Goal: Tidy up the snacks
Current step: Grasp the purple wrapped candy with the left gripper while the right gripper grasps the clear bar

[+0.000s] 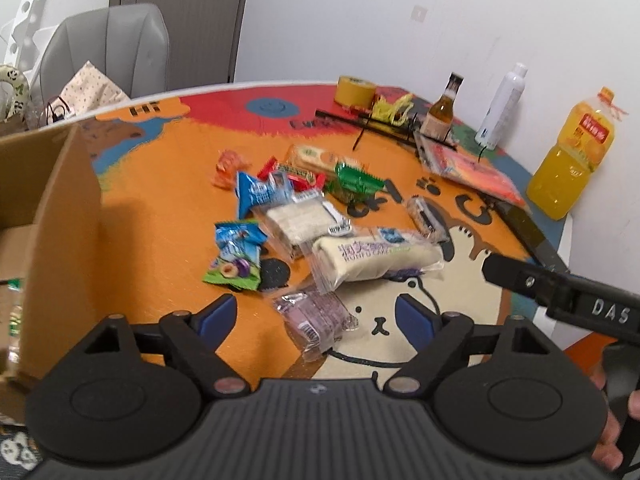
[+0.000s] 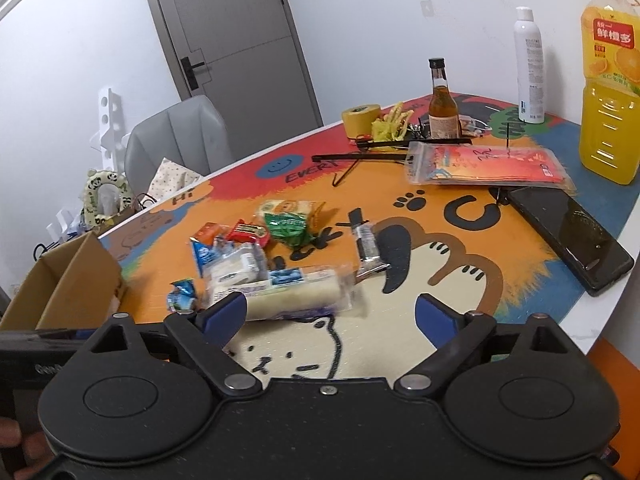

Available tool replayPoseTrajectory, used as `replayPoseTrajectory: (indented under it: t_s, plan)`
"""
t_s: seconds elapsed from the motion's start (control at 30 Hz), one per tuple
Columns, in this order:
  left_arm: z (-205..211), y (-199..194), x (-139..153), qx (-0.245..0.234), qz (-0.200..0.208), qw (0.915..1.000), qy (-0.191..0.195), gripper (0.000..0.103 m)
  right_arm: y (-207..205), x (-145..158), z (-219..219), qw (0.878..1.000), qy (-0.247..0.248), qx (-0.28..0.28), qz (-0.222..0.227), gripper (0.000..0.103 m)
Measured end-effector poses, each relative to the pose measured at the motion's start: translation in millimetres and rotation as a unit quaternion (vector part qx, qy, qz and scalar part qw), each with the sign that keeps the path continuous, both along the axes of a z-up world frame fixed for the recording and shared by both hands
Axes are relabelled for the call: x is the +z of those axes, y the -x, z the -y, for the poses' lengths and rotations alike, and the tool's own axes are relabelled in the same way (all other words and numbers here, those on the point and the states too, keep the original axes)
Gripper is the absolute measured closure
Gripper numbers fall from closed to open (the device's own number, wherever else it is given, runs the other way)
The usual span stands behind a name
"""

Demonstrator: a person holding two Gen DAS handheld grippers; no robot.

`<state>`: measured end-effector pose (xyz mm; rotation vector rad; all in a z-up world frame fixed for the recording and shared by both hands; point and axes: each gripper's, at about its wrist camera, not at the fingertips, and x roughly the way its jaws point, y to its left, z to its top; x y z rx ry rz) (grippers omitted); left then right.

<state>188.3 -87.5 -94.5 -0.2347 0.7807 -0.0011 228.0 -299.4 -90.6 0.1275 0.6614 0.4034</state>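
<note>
Now left gripper (image 1: 316, 310), jaws wide, empty, straddles purple snack packet (image 1: 316, 320); lower squarely, pinch mid-pack, carry to cardboard box (image 1: 60, 200) at nine o'clock.

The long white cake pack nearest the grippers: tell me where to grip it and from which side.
Grip the white cake pack across its narrow middle, coming from above. It lies flat, its ends only thin crimped film. The left gripper hangs open just short of it.

Both grippers' fingers (image 1: 416, 320) spread, empty
</note>
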Motion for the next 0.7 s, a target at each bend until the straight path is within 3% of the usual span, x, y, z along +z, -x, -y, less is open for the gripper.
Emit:
replayPoseTrajectory:
  t_s: [0.3, 0.43, 0.53, 0.7]
  plan:
    - [6.1, -24.5, -30.8, 0.023, -0.037, 0.999, -0.014, 0.035, -24.8, -13.7, 4.2, 1.0, 0.003, -0.002, -0.007, 0.014]
    - [6.1, -25.5, -35.3, 0.026, -0.038, 0.9987, -0.022, 0.059, -37.3, -20.5, 1.1, 1.0, 0.002, 0.002, -0.011, 0.019]
    - [-2.8, -25.2, -34.2, 0.035, -0.038, 0.9987, -0.009, 0.068, -46.1, -25.0, -2.0, 1.0, 0.003, 0.004, -0.011, 0.022]
    - [-12.3, -21.4, -30.9, 0.051, -0.033, 0.9981, -0.015, 0.073, -62.8, -31.8, -6.2, 1.0, 0.002, 0.004, -0.014, 0.031]
